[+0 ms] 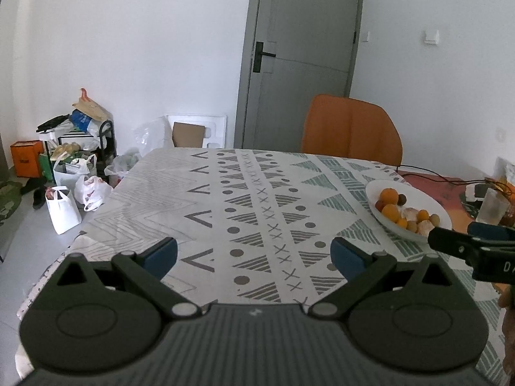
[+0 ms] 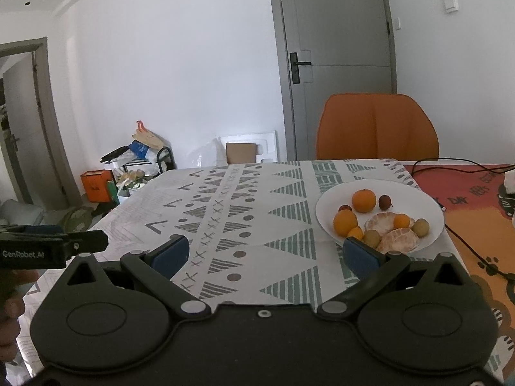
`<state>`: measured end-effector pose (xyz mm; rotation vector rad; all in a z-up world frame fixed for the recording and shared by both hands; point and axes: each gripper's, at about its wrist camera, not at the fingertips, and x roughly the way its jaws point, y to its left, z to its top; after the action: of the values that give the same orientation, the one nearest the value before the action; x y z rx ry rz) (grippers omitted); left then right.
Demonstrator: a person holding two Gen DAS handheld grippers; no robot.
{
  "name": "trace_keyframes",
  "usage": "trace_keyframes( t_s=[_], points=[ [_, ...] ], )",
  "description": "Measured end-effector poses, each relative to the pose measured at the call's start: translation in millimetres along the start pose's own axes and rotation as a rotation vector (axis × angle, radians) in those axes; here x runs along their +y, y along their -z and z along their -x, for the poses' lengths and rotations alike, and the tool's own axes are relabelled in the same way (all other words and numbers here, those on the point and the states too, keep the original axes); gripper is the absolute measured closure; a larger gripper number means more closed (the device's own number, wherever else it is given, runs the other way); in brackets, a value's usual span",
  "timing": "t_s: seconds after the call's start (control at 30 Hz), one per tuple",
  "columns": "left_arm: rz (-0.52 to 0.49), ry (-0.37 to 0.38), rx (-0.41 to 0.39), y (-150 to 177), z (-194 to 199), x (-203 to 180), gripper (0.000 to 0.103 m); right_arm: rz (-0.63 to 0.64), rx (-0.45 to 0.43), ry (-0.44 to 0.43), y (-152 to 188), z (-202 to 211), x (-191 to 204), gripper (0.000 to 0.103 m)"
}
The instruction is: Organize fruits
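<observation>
All the fruit in view lies gathered on one white plate [image 2: 379, 189], which sits on the patterned tabletop [image 2: 257, 225] toward the right, just before the orange chair [image 2: 376, 125]; no fruit shows loose on the cloth. That would suit a job where the fruit has been collected onto the plate, or one where it waits there to be sorted by kind; the pictures do not settle which.

The left tongs [image 1: 254, 254] hang over the bare middle of the tabletop, jaws spread wide with nothing between them; the right tongs [image 2: 265, 252] are likewise wide apart and carry nothing, their right pad just at the near rim of the plate.

On the plate: a large orange [image 2: 363, 200] at the far side, a second orange [image 2: 345, 222] to its near left, two peeled citrus halves [image 2: 399, 241] at the near side, small brownish-green round fruits [image 2: 421, 227] and dark red ones [image 2: 384, 202] scattered between.

Any grasp here would go best from above, closing across a round fruit's widest part, gently on the peeled halves, which I judge soft and easily crushed; neighbours touch, so a wide approach may nudge them.

The round fruits have no clear long axis; the peeled halves lie flattish, their longer spread running roughly left to right; the plate looks round.
</observation>
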<state>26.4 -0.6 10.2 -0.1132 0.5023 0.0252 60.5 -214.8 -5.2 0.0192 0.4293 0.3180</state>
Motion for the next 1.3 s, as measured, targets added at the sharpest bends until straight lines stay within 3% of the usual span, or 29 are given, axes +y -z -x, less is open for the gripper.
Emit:
trace_keyframes(
  t_s=[1.3],
  points=[
    [0.002, -0.024, 0.027, 3.9, -6.1, 4.1, 0.002, 0.012, 0.015, -0.015, 3.5, -4.3, 1.2, 0.000]
  ],
)
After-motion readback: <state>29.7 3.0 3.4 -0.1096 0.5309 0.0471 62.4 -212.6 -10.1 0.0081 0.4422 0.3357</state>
